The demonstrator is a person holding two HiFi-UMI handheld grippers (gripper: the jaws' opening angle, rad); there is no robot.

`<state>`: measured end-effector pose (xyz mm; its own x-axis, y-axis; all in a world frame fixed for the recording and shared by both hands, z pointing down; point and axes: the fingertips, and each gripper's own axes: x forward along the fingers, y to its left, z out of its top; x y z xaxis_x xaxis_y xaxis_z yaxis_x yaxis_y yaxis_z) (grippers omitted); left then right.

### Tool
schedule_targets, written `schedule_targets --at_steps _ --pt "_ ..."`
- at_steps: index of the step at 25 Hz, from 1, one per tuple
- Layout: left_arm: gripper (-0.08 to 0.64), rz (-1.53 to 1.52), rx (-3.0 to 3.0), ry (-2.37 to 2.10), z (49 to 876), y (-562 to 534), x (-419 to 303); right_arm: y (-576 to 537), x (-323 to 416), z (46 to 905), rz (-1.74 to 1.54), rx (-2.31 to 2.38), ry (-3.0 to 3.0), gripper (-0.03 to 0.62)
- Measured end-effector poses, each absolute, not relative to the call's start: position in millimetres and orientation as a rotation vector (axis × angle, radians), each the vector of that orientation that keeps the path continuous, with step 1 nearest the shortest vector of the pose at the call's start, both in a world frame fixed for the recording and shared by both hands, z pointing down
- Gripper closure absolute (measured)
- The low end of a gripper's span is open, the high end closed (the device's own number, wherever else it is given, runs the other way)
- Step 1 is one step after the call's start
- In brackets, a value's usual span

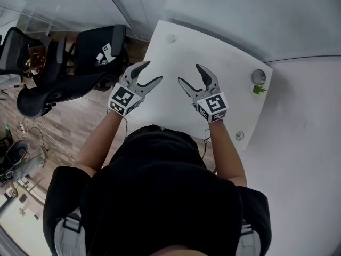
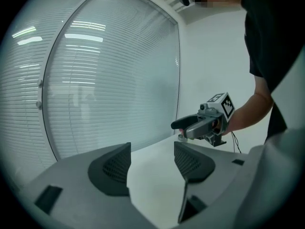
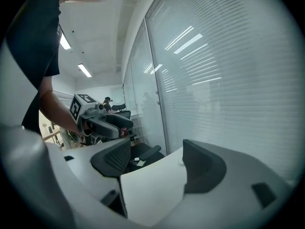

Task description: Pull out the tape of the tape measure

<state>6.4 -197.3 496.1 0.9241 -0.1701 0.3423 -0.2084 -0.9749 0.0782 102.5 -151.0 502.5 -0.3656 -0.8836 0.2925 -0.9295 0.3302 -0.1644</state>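
the left gripper (image 1: 153, 71) and the right gripper (image 1: 189, 72) both have their jaws spread wide with nothing in them. in each gripper view the gap between the pads shows only the bare white table (image 1: 213, 52). both hang above the table's near half, side by side, with their tips angled toward each other, so each one shows in the other's view. that ready, mirrored pose suits a job for 2 hands, judging by the task: 1 to pin the case, 1 to take the tape's end.

no tape measure can be picked out for certain. the likeliest thing is a small round silvery object (image 1: 258, 77) by the table's right edge, with a green bit (image 1: 259, 89) just beside it. it lies well apart from both grippers, nearer the right one, so neither is yet placed to grip it. a black office chair (image 1: 80, 63) stands off the table's left side.
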Motion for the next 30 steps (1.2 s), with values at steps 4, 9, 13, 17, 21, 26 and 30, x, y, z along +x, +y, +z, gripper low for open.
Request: schedule_targets --at_steps 4,9,13,17,21,26,30 --pt "0.284 0.575 2.998 -0.283 512.4 -212.4 18.9 -167.9 108.2 524.9 0.476 1.623 -2.438 0.276" --pt "0.282 0.683 3.04 -0.225 539.0 -237.2 36.4 -193.9 114.9 551.5 0.479 1.563 -2.439 0.291" --pt "0.282 0.713 3.061 -0.146 551.5 -257.2 49.4 -213.4 117.2 563.2 0.495 1.531 -2.414 0.307" --pt "0.282 0.733 3.073 -0.034 564.3 -275.0 59.2 -232.2 119.7 573.9 0.496 1.533 -2.366 0.322" --pt "0.282 0.786 3.083 0.036 586.5 -294.3 66.0 -250.5 124.9 589.8 0.499 1.546 -2.323 0.339" --pt "0.273 0.848 3.079 0.09 616.6 -311.1 79.3 -267.9 136.0 614.5 0.531 1.559 -2.281 0.355" --pt "0.27 0.893 3.067 0.145 641.3 -322.2 87.5 -280.9 139.5 637.8 0.567 1.539 -2.26 0.361"
